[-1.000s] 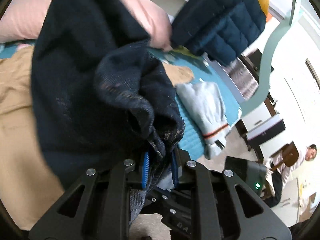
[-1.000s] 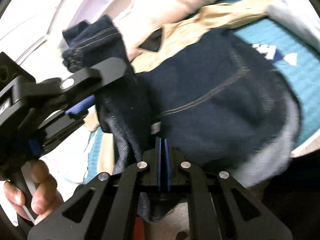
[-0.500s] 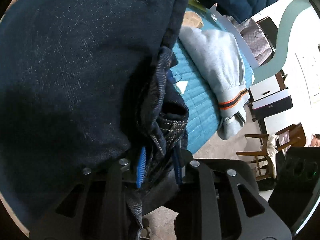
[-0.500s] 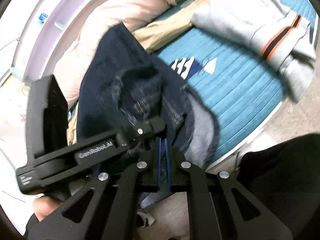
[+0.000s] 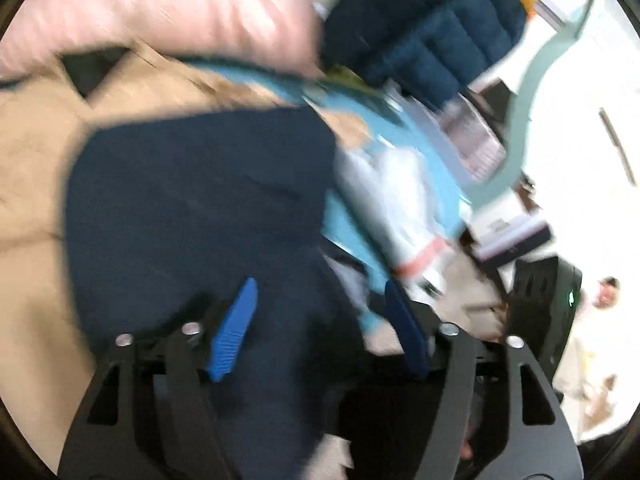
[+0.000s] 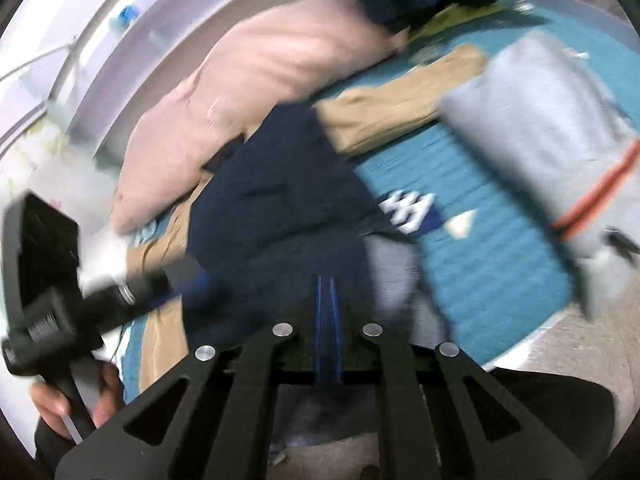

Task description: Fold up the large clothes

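Dark blue jeans [image 5: 192, 208] lie folded on the teal bed, partly over tan trousers [image 5: 32, 168]. My left gripper [image 5: 316, 328] is open, its blue pads apart just above the near edge of the jeans, holding nothing. In the right wrist view the jeans [image 6: 280, 208] lie ahead of my right gripper [image 6: 326, 300], whose blue pads are pressed together; I see no cloth between them. The left gripper [image 6: 132, 296] shows at the left of that view, over the jeans' left edge. Both views are motion-blurred.
A pink pillow [image 6: 256, 80] lies behind the jeans. A folded grey sweatshirt [image 6: 552, 136] with an orange stripe sits to the right on the teal cover [image 6: 500, 264]. A navy puffer jacket [image 5: 424, 32] lies at the back. The bed edge and floor [image 6: 592, 344] are near right.
The left gripper has let go of the jeans and opened; the jeans now lie flat on the bed. Both grippers have pulled back slightly.
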